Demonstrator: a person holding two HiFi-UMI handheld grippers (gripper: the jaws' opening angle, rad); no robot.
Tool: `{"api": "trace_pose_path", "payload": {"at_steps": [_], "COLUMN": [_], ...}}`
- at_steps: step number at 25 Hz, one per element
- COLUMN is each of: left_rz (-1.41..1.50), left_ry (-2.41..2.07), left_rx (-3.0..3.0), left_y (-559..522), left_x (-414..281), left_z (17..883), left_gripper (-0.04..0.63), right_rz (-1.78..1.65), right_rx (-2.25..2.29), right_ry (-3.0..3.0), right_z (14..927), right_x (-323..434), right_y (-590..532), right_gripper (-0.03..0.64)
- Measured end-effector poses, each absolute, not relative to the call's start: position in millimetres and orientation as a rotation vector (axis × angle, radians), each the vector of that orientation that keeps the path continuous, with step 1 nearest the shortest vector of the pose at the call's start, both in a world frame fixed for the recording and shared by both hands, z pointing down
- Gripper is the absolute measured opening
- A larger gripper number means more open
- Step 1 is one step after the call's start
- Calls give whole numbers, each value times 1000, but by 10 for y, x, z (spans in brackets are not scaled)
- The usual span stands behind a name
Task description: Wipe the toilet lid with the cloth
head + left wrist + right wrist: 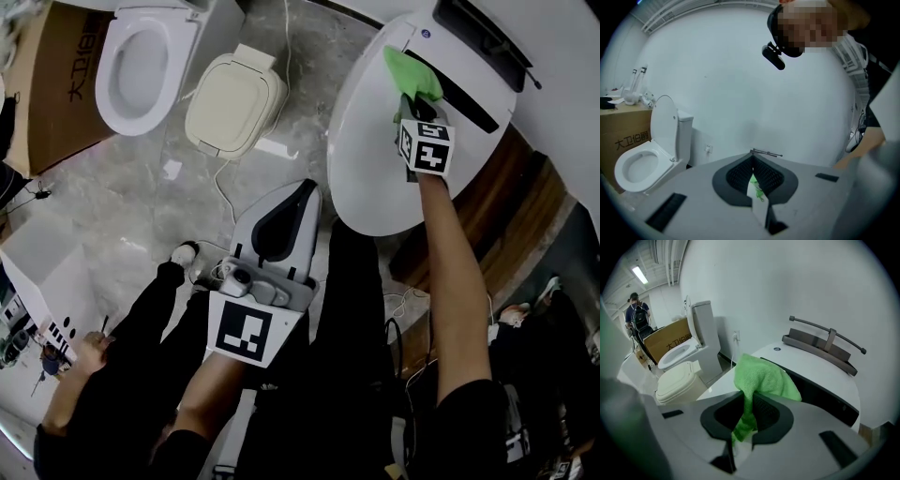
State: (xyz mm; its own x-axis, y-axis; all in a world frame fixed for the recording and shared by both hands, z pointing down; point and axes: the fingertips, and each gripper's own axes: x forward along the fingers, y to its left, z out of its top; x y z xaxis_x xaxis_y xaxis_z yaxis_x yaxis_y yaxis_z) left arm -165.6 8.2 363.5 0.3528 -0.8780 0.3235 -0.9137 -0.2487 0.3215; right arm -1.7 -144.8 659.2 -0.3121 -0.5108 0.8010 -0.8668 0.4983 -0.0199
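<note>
The white toilet lid [375, 159] lies shut at the upper right of the head view. On its far end a green cloth [411, 73] rests, pinched in my right gripper [409, 101]. The right gripper view shows the cloth [761, 378] bunched above the jaws, a strip hanging down between them, with my right gripper [749, 397] shut on it over the lid [811, 366]. My left gripper [302, 192] is held low over the floor, away from the lid, jaws together. In the left gripper view the left gripper [753, 158] faces a white wall and holds nothing.
A second toilet [141, 66] with its seat open stands at the back left beside a cardboard box [56, 94]. A beige seat unit [234, 98] with a cable lies on the marble floor. A wooden platform [506, 197] runs under the lid. Another person [103, 375] crouches at the lower left.
</note>
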Motion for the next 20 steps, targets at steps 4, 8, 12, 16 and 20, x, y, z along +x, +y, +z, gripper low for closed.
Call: {"api": "trace_pose_path", "payload": {"at_steps": [4,8,12,16,20], "left_rz": [105,101,101,95,93], "left_ry": [-1571,-1579,-1579,-1586,-1590], "left_rx": [2161,2155,2155,2152,2154], "left_y": [51,33,36,30,37], "left_x": [-1720,-1762,-1778,-1793,-1833], "left_z": [3632,3621,3618,3614,3588], "left_gripper": [0,0,0,0,0], "right_rz": [612,626,603,534,471], "right_rx": [1075,1037,933,827,743], "right_ry": [-1934,-1912,-1913,-1921,-1933], "right_z": [6740,6788,6807,6837,6869], "right_x": [-53,-117,-297,-491,-594], "right_y": [-1479,-1508,-1488,-1406,-1218], "right_gripper": [64,64,64,64,64]}}
